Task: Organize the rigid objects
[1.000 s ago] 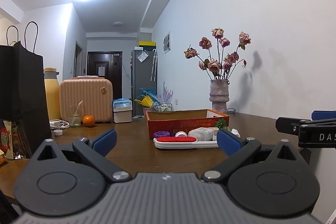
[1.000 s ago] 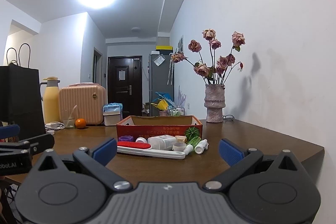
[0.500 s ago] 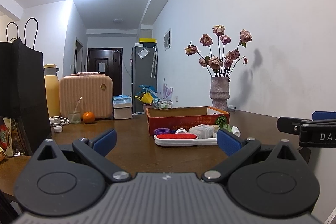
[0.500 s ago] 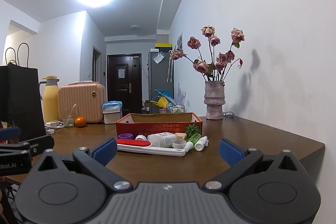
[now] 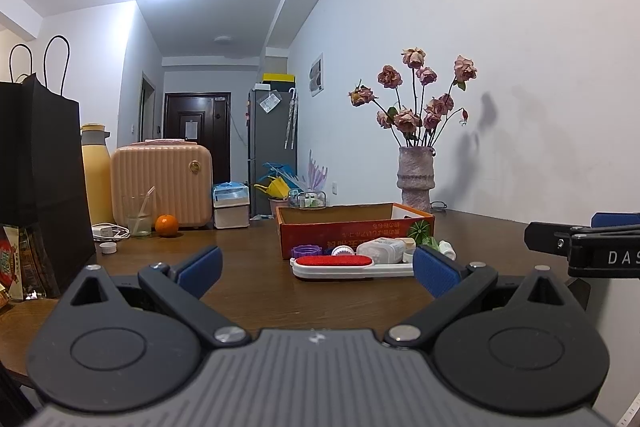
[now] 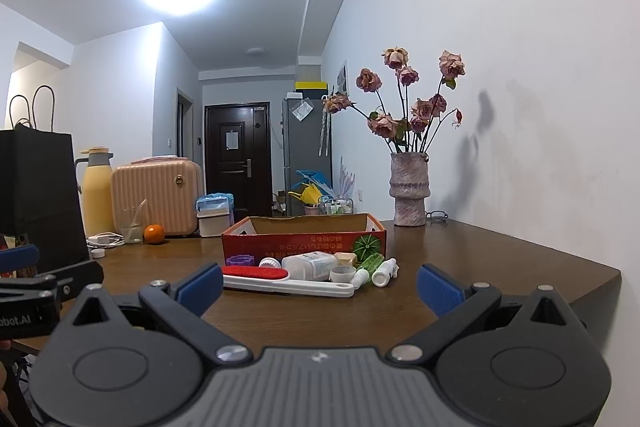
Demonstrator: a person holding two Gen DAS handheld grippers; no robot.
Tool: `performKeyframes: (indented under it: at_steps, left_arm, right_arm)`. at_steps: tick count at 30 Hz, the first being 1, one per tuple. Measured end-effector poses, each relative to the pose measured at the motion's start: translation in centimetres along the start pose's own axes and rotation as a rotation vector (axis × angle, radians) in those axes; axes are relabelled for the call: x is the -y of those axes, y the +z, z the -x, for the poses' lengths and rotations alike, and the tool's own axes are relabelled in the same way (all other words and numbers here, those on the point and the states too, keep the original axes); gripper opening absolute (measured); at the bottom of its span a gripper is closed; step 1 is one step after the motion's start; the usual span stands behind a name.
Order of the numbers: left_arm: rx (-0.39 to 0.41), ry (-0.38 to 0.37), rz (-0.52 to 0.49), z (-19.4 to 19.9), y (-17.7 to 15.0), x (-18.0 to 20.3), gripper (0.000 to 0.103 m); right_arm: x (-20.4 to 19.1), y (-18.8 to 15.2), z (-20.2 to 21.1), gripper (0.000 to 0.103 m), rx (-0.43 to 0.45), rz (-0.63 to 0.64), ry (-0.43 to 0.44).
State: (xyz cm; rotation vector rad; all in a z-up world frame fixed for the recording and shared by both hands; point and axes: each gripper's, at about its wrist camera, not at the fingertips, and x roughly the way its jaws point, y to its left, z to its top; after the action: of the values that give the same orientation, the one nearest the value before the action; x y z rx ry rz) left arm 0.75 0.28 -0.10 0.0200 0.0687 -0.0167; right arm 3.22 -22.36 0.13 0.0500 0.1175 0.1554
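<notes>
A red cardboard box (image 5: 354, 231) (image 6: 304, 241) stands open on the brown table (image 6: 480, 259). In front of it lie a white brush with a red pad (image 5: 348, 264) (image 6: 280, 279), a white bottle (image 6: 310, 264), a purple lid (image 6: 240, 259), a white cap (image 6: 270, 262), a small grey cup (image 6: 342, 272) and two small spray bottles (image 6: 378, 271). My left gripper (image 5: 318, 271) is open and empty, short of the brush. My right gripper (image 6: 320, 287) is open and empty, also short of the pile. Each gripper shows at the edge of the other's view.
A vase of dried roses (image 6: 409, 187) stands at the back right by the wall. At the left are a black paper bag (image 5: 38, 187), a yellow flask (image 5: 96, 175), a peach case (image 5: 162, 183), a glass (image 5: 138, 215), an orange (image 5: 166, 225) and a charger (image 5: 108, 231). The table edge (image 6: 600, 287) runs at right.
Both views have risen slightly and drawn a little nearer the pile. Both grippers stay open and empty.
</notes>
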Motion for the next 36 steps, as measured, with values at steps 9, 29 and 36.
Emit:
performKeyframes:
  at_steps: [9,29,36]
  left_arm:
    - [0.007,0.002,-0.003,0.19,-0.19,0.11,0.103]
    - [0.010,-0.001,-0.006,0.23,-0.20,0.18,0.103]
    - [0.008,-0.003,-0.006,0.24,-0.22,0.15,0.103]
  right_arm:
    - [-0.06,-0.01,0.00,0.103,0.001,0.003,-0.004]
    - [0.05,-0.10,0.09,0.103,-0.001,-0.003,-0.007]
    - [0.08,-0.12,0.11,0.103,-0.003,-0.004,-0.004]
